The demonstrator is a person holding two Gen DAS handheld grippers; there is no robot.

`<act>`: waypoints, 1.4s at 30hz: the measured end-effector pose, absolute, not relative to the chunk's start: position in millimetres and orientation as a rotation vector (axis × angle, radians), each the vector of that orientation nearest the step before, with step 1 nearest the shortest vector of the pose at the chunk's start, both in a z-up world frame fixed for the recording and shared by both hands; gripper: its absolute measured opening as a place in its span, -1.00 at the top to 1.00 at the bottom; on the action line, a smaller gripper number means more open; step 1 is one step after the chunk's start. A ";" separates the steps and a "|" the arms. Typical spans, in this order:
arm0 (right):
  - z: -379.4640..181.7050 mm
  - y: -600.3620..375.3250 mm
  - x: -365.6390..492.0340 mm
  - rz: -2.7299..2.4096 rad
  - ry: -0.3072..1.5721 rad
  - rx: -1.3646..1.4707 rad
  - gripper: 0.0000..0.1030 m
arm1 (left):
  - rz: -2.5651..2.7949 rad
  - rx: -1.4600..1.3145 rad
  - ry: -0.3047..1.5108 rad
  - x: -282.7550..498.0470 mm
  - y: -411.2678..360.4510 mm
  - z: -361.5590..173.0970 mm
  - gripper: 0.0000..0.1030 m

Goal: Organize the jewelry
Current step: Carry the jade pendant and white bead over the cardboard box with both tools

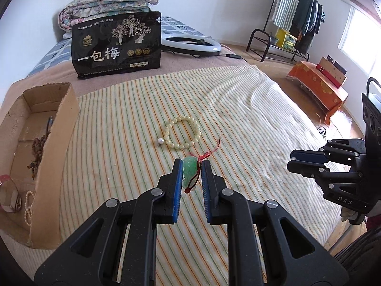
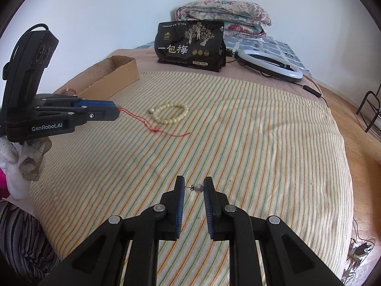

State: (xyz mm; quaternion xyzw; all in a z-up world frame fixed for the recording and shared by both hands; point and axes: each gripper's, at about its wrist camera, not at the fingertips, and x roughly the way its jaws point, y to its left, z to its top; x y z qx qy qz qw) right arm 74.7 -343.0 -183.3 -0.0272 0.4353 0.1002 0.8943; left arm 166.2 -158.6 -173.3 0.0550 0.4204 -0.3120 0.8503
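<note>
My left gripper [image 1: 192, 166] is shut on a green jade pendant [image 1: 189, 169] with a red cord [image 2: 152, 125] that trails onto the striped cloth. A cream bead bracelet [image 1: 182, 132] lies just beyond it, with a single pearl earring [image 1: 160, 140] at its left. My right gripper [image 2: 194, 183] is shut on another pearl earring [image 2: 198, 188], pinched between its pads above the cloth. A cardboard box [image 1: 57, 147] with compartments stands at the left and holds dark beads [image 1: 38, 147] and a pearl strand [image 1: 28, 205].
A black snack bag [image 1: 117, 44] stands at the back of the bed, with a folded floral quilt [image 1: 104, 4] behind it and a ring light [image 1: 190, 44] to its right. The bed's edge drops to a wooden floor at the right.
</note>
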 end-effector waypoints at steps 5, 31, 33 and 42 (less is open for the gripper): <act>-164.8 -339.4 72.6 0.202 0.872 -0.058 0.72 | -0.635 0.083 0.851 160.6 -137.2 -151.8 0.73; -89.9 -267.0 96.2 0.280 0.757 -0.121 0.72 | -0.495 -0.040 0.722 163.3 -30.0 -80.5 0.73; -85.5 -257.2 101.8 0.294 0.750 -0.118 0.72 | -0.475 -0.045 0.717 167.6 -18.4 -78.4 0.73; -66.5 -205.9 128.9 0.374 0.720 -0.119 0.72 | -0.401 -0.097 0.706 187.5 30.9 -73.4 0.73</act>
